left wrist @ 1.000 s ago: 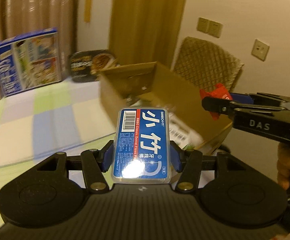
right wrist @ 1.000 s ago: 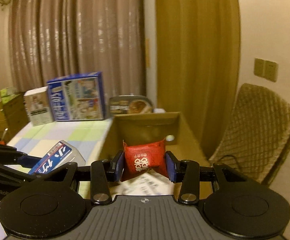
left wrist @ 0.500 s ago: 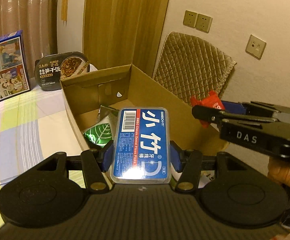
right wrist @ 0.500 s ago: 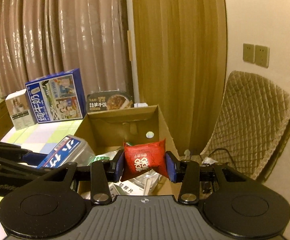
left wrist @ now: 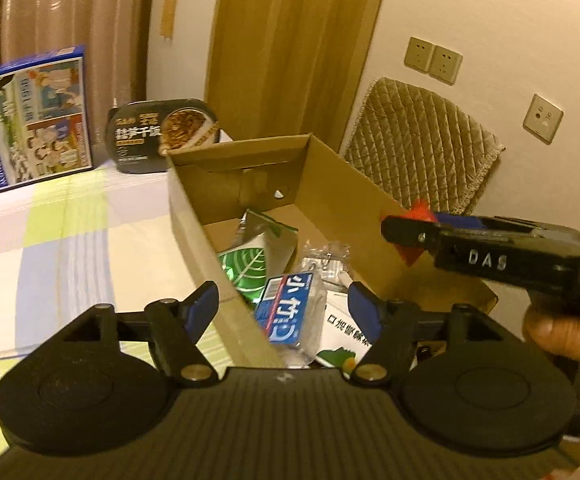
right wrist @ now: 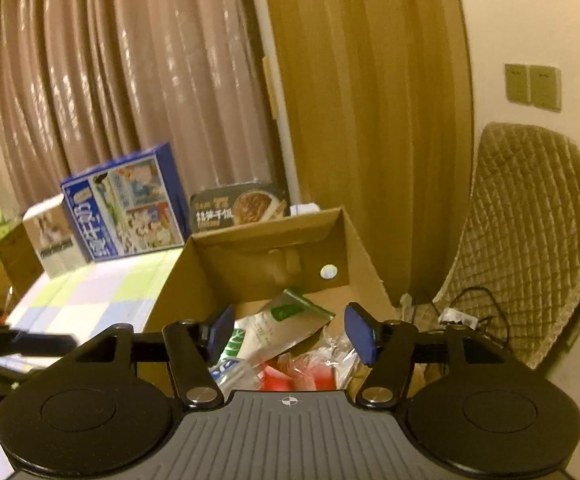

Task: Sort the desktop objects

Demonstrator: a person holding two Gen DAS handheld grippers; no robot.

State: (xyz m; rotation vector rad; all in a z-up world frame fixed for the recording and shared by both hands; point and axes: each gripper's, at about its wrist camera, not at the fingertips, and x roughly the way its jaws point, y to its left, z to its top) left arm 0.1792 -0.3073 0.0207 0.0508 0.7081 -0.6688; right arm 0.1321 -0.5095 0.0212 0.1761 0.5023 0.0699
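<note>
Nearest the left wrist camera, the left tongs (left wrist: 284, 306) stand open over the near rim of the box (left wrist: 194, 216); their jaws have just been opening, and the blue floss case (left wrist: 288, 308) lies tilted below and between them, touching neither pad, on the heap inside the box. The right tongs (right wrist: 288, 334) are open too, jaws just parted, with nothing between the pads; the red packet (right wrist: 286, 376) shows blurred under them, low in the box beside clear wrappers. In the left view a patch of red shows at the tips of those tongs; whether it touches them cannot be told. A hand (left wrist: 558, 332) grips their handle.

Deeper in the box lies a green leaf pouch (left wrist: 250, 264), leaning on the left wall, and a white printed pack (left wrist: 346, 332).

The box sits at the right edge of the checked desk (left wrist: 70, 248). Behind it stands a black meal tray (left wrist: 162, 134), left of that a blue carton (left wrist: 26, 120), and a smaller white carton (right wrist: 52, 240) beyond. Curtains (right wrist: 130, 80) hang at the back, and a quilted chair (right wrist: 530, 240) stands right of the box.
</note>
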